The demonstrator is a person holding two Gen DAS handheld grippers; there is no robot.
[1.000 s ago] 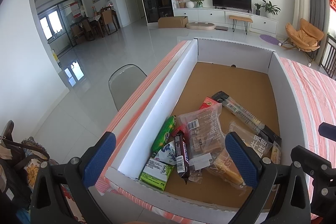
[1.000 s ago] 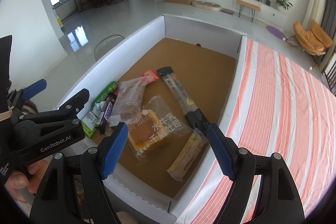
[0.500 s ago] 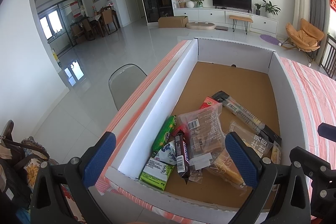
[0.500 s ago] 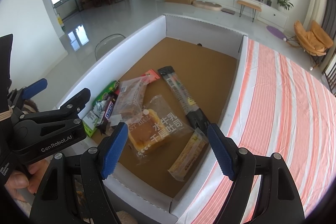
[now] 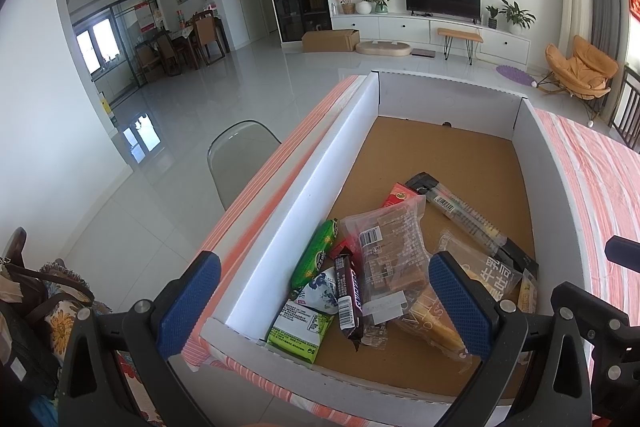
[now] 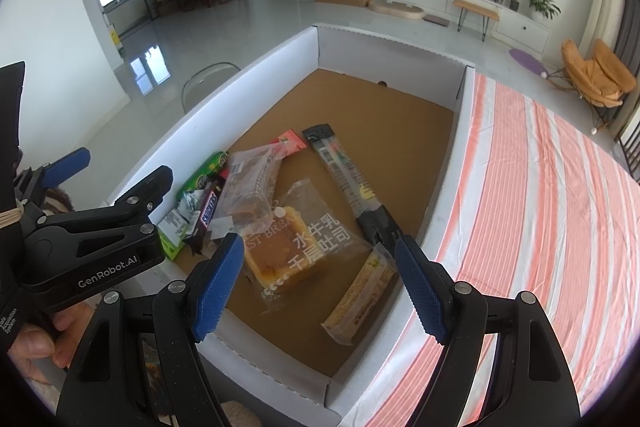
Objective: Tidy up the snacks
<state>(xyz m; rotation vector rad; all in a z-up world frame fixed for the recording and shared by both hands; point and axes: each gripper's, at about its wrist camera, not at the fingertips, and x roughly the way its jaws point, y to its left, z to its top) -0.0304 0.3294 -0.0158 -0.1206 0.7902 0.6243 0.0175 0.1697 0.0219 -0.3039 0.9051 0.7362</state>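
While both tools hover at the near end of the box, nothing between their pads is gripped: the left gripper stands wide open with only air and the heap below it, and the right gripper is spread just as wide and just as empty. Held against the views from a second ago, neither gripper nor any packet has shifted in any way that shows, so the pause tells nothing of progress; the scene would fit snacks tipped in and waiting to be sorted as well as snacks already gathered here.

All the snacks lie inside the white-walled cardboard box, crowded at its near end. Closest to the near wall are the green-and-white packet and the yellow bar by the right wall. Just beyond, the Snickers bar leans over the green packet's edge, and the toast bread bag lies flat in the middle. Overlapping them sits the clear bag of brown biscuits, with the green tube-shaped pack along the left wall. Further in, the red packet peeks from under the biscuit bag, and the long dark stick pack runs diagonally toward the right wall. The far half of the box floor is bare. The box rests on a worktop under a striped cloth.
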